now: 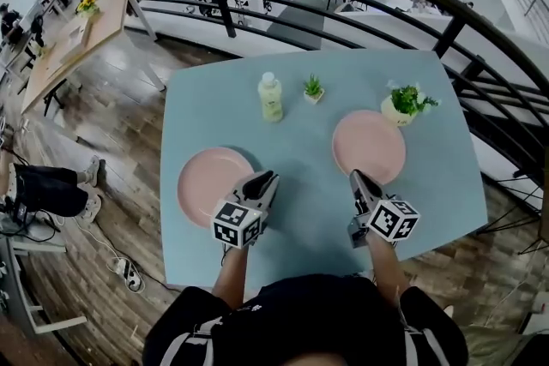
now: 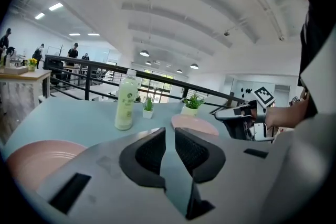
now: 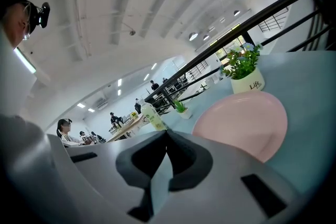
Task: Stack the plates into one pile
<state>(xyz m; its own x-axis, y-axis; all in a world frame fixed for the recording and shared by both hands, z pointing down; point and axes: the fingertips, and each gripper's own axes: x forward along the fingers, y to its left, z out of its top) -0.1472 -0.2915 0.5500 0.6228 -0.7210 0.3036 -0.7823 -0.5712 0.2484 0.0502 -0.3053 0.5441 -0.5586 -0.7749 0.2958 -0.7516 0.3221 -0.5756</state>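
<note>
Both pink plates lie flat and well apart on the blue table (image 1: 300,141), so no pile has been started: the left plate (image 1: 204,186) sits near the table's left edge and the right plate (image 1: 369,144) on the right half. The left gripper (image 1: 264,177) hovers at the left plate's right rim, its jaws drawn to a narrow slit with nothing in it. The right gripper (image 1: 356,177) is poised just short of the right plate's near rim, its jaws pressed together and empty. Judgement: each tool stands ready by its own plate, but neither has a grip. Behind the plates stand a pale bottle (image 1: 270,97), a small potted plant (image 1: 313,88) and a larger white-potted plant (image 1: 401,104) just beside the right plate's far rim. The table surface between the two plates is unobstructed.
</note>
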